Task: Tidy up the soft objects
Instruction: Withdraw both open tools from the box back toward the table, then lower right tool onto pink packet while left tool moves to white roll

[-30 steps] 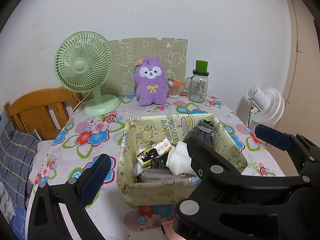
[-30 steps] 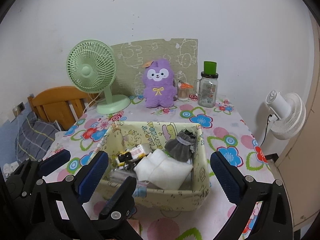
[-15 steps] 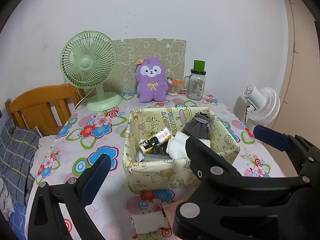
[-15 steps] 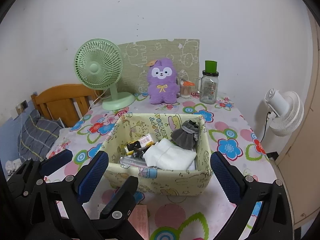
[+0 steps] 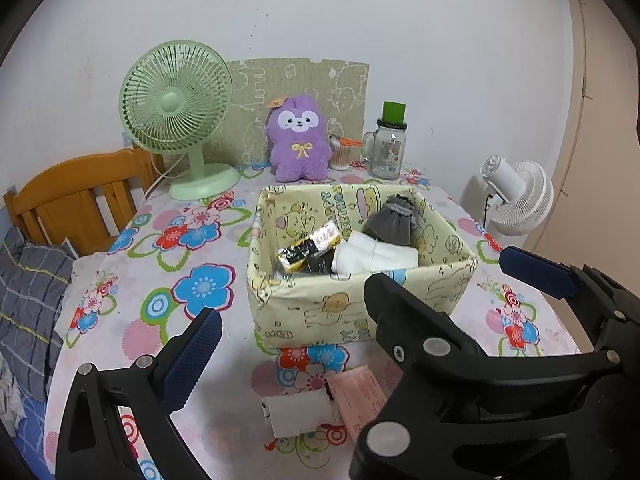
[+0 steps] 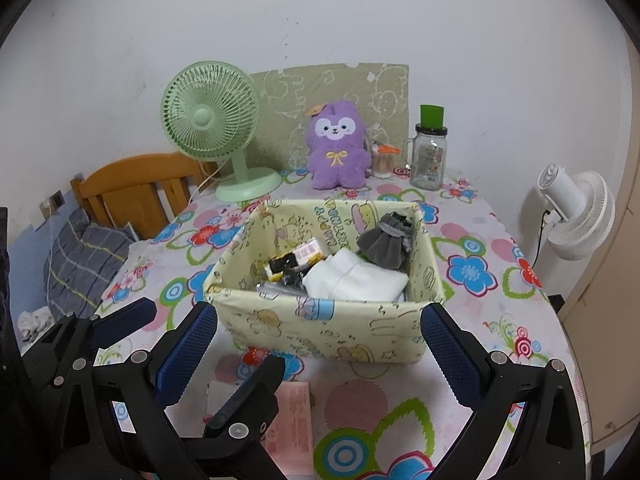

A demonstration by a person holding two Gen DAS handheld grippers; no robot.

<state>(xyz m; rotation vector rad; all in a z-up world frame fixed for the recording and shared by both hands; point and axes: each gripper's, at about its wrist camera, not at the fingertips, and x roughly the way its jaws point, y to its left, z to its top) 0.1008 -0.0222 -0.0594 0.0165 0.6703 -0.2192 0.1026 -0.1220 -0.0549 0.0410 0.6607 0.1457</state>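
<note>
Yellow fabric basket (image 5: 360, 300) sits mid-frame in the left wrist view, on the flowered tablecloth (image 5: 160, 272). Inside it: folded white cloth (image 5: 376, 258) at centre, grey pouch (image 5: 390, 222) upper right against the wall, black-and-yellow packet (image 5: 308, 246) to the left. My left gripper (image 5: 356, 300) is spread wide and empty; its fingers frame the lower corners. Pink slip (image 5: 360, 396) and a white folded piece (image 5: 298, 414) lie on the cloth below the basket. Purple plush (image 5: 298, 144) stands upper centre, green fan (image 5: 176, 100) upper left, glass jar (image 5: 388, 148) to the right of the plush.

Right wrist view: basket (image 6: 320, 328) again mid-frame, white cloth (image 6: 356, 278) and pouch (image 6: 386, 238) inside. My right gripper (image 6: 316, 352) is likewise spread, holding nothing, fingers flanking the basket's near wall. Plush (image 6: 338, 144) upper centre.
</note>
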